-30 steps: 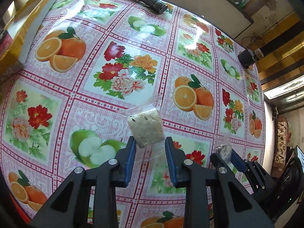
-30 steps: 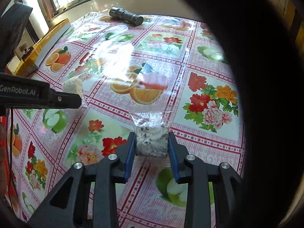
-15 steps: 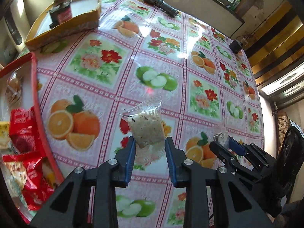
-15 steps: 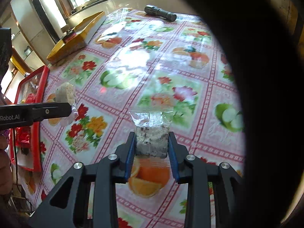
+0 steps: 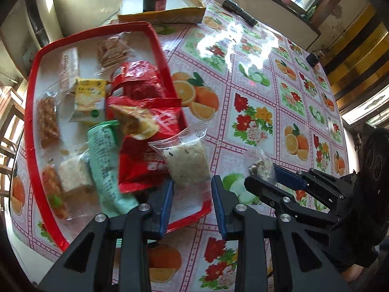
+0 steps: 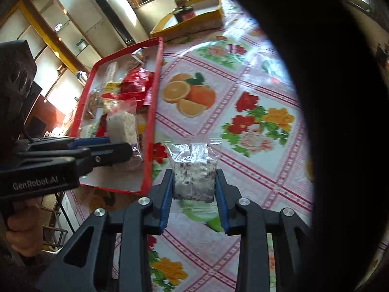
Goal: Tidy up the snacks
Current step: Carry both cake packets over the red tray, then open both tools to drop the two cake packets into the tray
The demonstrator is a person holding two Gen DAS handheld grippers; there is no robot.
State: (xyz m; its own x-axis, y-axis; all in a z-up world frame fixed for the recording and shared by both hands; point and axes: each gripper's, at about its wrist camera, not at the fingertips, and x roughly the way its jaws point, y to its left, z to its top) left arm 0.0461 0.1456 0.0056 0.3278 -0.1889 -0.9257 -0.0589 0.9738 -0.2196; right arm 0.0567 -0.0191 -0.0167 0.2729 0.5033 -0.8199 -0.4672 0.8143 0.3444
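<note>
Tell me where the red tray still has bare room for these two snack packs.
Red tray: bare white floor along its far-left side beside the pale wrapped bar, and at the near corner by the left hand-held gripper. Crowded through the middle around the red bags.

On your bench lie a fruit-and-flower oilcloth (image 5: 252, 121), a black flashlight (image 5: 239, 12) near the far edge, and a yellow box (image 5: 160, 15) holding a dark jar (image 5: 154, 1).

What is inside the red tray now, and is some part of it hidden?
The red tray holds many wrapped snacks: red packets, a yellow packet, a green packet and clear-wrapped bars. They overlap, and the left claw with its pale snack covers the near corner.
</note>
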